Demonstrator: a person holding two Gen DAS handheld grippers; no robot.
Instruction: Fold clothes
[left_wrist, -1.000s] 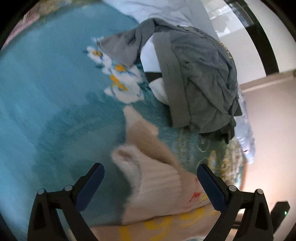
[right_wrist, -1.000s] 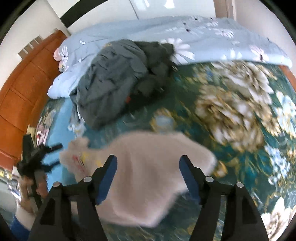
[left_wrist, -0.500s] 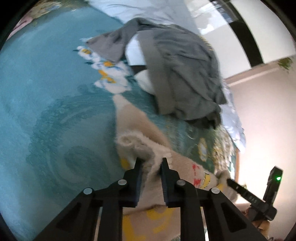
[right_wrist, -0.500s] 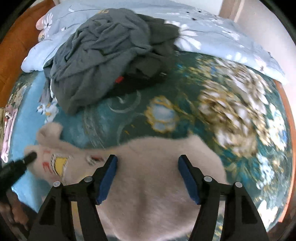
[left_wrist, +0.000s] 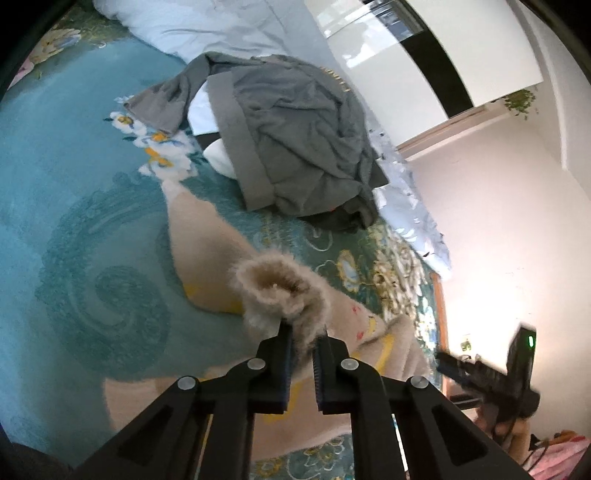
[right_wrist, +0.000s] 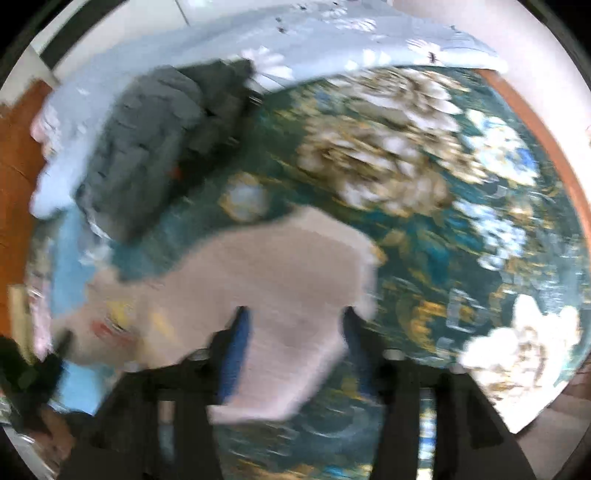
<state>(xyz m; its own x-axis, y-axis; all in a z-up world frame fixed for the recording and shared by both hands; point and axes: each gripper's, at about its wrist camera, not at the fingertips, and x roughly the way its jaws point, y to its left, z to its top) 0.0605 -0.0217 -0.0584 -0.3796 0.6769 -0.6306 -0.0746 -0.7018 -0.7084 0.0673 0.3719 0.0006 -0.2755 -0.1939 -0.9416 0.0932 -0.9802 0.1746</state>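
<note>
A fuzzy beige sweater (left_wrist: 207, 258) with yellow and red print lies spread on the teal floral bedspread (left_wrist: 74, 221). My left gripper (left_wrist: 303, 332) is shut on the sweater's furry cuff (left_wrist: 277, 288), which stands lifted off the bed. In the blurred right wrist view, my right gripper (right_wrist: 295, 321) points down over the sweater (right_wrist: 277, 266). Its jaws are opening, with the sweater's lower part between the fingers and no visible press on it. The right gripper (left_wrist: 487, 373) also shows in a hand at the left wrist view's right edge.
A heap of grey clothes (left_wrist: 295, 140) sits on the bed beyond the sweater, over something white. A pale blue quilt (right_wrist: 332, 37) lies bunched along the far side. A wooden headboard (right_wrist: 14, 166) is on the left and a wall (left_wrist: 498, 240) on the right.
My left gripper went from wide open to shut on the cuff and has raised it. My right gripper has shifted sideways over the sweater, and its view is now motion-blurred.
</note>
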